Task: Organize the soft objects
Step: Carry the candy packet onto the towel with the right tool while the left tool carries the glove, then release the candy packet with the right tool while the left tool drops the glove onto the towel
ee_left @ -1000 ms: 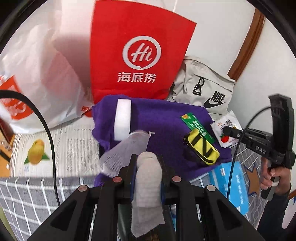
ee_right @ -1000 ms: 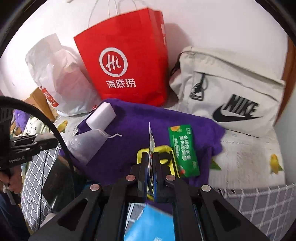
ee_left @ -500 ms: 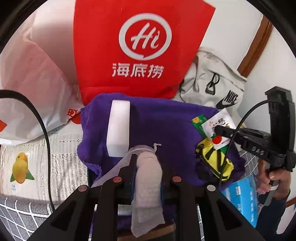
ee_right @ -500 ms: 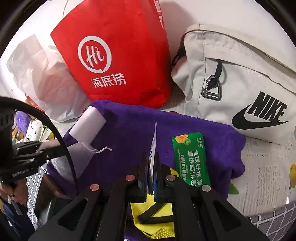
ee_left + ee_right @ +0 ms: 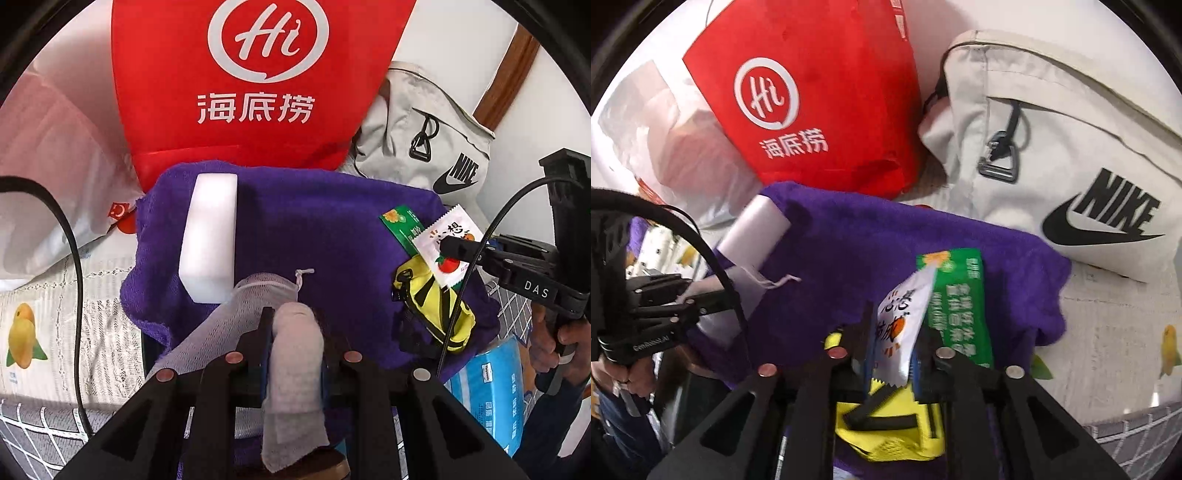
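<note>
White gauze roll [image 5: 295, 332] sits clamped in the left jaws; right jaws, just opening, flank a sachet [image 5: 905, 325].

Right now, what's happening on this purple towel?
A person works two handheld grippers over the purple towel. The left gripper is clamped on a white mesh pouch. The right gripper has just been opening; the white snack sachet sits tilted between its fingers, above the yellow pouch and green packet.
</note>
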Action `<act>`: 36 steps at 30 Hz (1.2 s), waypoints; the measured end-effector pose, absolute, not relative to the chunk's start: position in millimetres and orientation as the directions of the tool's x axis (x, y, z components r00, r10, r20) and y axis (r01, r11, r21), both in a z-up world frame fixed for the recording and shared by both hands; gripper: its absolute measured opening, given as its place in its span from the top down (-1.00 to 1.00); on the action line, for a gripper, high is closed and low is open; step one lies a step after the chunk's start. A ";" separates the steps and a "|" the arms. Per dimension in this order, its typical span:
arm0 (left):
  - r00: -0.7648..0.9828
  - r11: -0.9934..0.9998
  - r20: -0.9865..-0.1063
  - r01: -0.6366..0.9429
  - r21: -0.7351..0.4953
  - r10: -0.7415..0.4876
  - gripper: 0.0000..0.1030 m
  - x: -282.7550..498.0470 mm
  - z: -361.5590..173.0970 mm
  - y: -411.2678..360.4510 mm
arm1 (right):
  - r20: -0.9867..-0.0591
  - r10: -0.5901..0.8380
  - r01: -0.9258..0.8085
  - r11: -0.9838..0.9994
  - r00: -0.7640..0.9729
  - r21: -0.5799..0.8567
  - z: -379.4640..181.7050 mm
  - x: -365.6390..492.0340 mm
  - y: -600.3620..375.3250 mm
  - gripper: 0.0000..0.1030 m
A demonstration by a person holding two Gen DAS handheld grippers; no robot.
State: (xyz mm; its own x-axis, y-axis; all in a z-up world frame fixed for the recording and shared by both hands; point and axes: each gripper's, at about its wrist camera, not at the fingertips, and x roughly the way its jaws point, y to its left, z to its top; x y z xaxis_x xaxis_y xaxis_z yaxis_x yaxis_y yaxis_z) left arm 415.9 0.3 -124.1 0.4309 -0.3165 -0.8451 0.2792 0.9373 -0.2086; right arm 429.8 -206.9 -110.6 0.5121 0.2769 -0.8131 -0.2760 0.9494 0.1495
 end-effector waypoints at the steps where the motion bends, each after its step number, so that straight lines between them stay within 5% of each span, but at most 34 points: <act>1: 0.431 0.938 -0.846 0.277 -0.208 -0.315 0.64 415.8 -124.6 0.3 | -0.815 0.272 -0.273 0.951 0.511 0.146 -111.2 429.7 -208.0 0.55; 6: 0.427 0.938 -0.847 0.274 -0.213 -0.318 0.64 416.7 -126.6 0.2 | -0.840 0.245 -0.259 0.957 0.484 0.130 -122.4 434.9 -208.6 0.40; 11: 0.421 0.935 -0.848 0.285 -0.212 -0.320 0.64 416.2 -128.3 -4.4 | -0.851 0.167 -0.234 0.971 0.498 0.054 -122.6 433.8 -210.0 0.02; 29: 0.391 0.930 -0.859 0.290 -0.225 -0.330 0.60 413.4 -132.3 -9.3 | -0.826 0.206 -0.267 0.961 0.525 0.070 -112.7 426.1 -204.2 0.02; 36: 0.384 0.949 -0.880 0.253 -0.190 -0.279 0.34 413.3 -129.8 -12.2 | -0.828 0.210 -0.270 0.960 0.520 0.074 -108.0 425.1 -200.3 0.02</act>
